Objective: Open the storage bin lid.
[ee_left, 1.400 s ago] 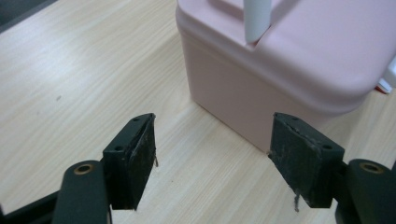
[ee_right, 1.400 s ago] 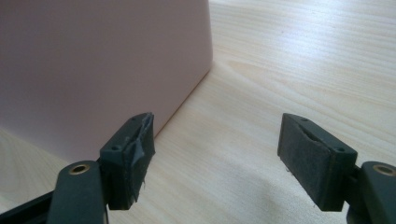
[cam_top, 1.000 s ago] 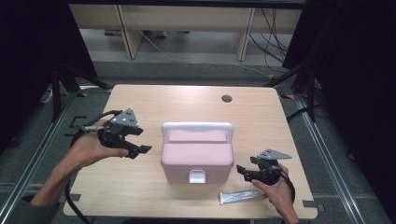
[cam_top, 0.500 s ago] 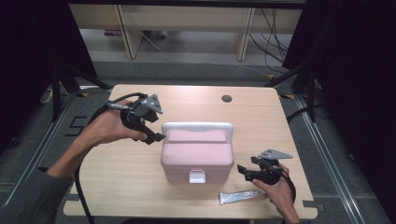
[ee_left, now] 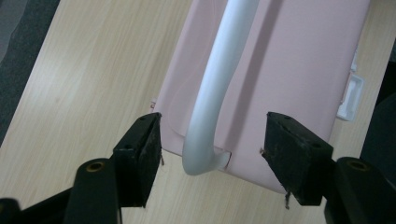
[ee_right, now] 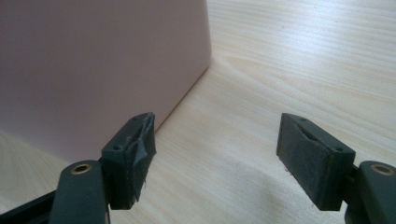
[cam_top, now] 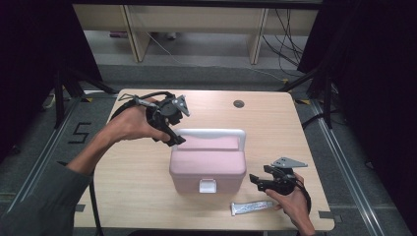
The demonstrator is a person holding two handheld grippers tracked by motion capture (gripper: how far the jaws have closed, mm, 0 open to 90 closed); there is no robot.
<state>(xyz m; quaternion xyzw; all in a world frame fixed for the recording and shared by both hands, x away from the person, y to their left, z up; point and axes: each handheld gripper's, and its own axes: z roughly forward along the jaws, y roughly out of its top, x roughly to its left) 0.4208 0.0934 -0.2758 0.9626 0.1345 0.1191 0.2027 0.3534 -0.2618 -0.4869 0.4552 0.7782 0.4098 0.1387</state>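
Now the left gripper lines up on the box handle.

On the light wooden table the pink plastic lidded box sits mid-table, latch facing the person; its white curved handle runs side to side along the far edge. Left gripper, jaws spread, straddles the handle's end, likely to lift it. Right gripper waits beside the box, jaws apart.
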